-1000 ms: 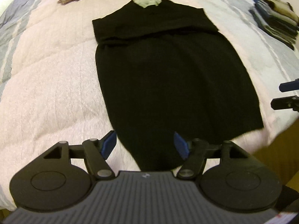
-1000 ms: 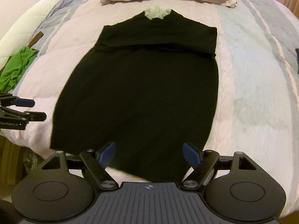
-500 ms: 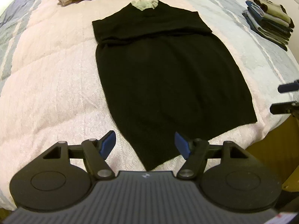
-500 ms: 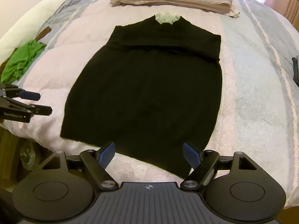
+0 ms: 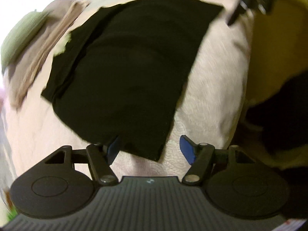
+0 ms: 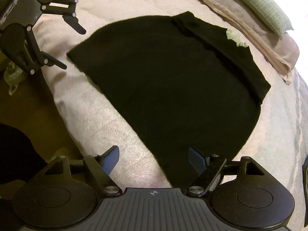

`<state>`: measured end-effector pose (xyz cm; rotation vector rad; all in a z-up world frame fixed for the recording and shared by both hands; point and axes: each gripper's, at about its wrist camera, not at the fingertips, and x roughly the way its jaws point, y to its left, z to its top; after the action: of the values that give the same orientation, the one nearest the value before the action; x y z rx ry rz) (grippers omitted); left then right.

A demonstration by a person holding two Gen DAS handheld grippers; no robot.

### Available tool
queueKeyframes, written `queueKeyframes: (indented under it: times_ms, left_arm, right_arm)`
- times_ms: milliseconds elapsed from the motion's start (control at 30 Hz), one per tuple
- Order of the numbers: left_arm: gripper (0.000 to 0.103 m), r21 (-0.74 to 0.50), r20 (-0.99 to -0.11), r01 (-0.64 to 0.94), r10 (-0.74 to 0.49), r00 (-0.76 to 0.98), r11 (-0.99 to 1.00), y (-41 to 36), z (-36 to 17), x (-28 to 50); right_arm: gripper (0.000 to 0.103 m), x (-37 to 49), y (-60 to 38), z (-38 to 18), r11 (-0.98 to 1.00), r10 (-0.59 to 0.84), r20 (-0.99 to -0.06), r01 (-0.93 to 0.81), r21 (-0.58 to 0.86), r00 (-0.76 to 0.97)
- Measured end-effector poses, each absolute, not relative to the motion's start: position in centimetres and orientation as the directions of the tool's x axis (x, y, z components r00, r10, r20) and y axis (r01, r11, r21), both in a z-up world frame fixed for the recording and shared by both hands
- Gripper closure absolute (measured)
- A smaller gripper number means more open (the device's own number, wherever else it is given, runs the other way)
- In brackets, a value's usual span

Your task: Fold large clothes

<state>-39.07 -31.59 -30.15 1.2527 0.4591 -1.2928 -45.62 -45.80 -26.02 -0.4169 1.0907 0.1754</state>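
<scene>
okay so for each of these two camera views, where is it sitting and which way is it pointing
Left wrist: rides the left hand-held gripper, open, over a hem corner of the black garment, facing across the bed; dark clothing at right.
Right wrist: rides the right hand-held gripper, open, at the other hem corner, facing the green pillow.
Shared: garment, bed, pillow, each other's gripper.

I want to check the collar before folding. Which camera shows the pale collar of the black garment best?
The right wrist view: the pale collar is sharp there, peeking from the black garment beside the folded bedding. In the left wrist view the collar is only a small, motion-blurred patch.
</scene>
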Motion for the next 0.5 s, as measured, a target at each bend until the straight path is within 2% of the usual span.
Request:
queueKeyframes:
  times_ms: [200, 267, 300, 333, 433, 500]
  left_arm:
    - [0.043, 0.550, -0.807, 0.751, -0.464, 0.365, -0.366, -32.2, -33.5, -39.1]
    - [0.059, 0.561, -0.803, 0.722, -0.477, 0.356, -0.405, -32.3, -33.8, -39.1]
    - [0.075, 0.568, -0.799, 0.712, -0.484, 0.358, -0.412, -32.5, -33.7, -39.0]
    - [0.086, 0.574, -0.793, 0.707, -0.493, 0.357, -0.412, -32.5, -33.4, -39.0]
    - [0.094, 0.556, -0.793, 0.744, -0.505, 0.341, -0.371, -32.9, -31.8, -38.4]
    - [0.095, 0.503, -0.803, 0.815, -0.505, 0.318, -0.287, -33.7, -30.2, -37.4]
  right_arm:
    - [0.026, -45.6, -46.2, -27.6, 0.901, -0.071, -0.876, -0.347, -0.262, 0.477]
    - [0.026, -45.6, -46.5, -27.6, 0.893, -0.080, -0.873, -0.354, -0.277, 0.481]
    - [0.026, -45.8, -46.7, -27.5, 0.889, -0.089, -0.868, -0.355, -0.290, 0.488]
    - [0.026, -45.9, -46.9, -27.4, 0.885, -0.098, -0.863, -0.353, -0.303, 0.495]
    - [0.026, -46.8, -47.3, -27.1, 0.874, -0.103, -0.851, -0.361, -0.324, 0.515]
    - [0.026, -47.4, -46.9, -27.2, 0.854, -0.100, -0.842, -0.388, -0.346, 0.531]
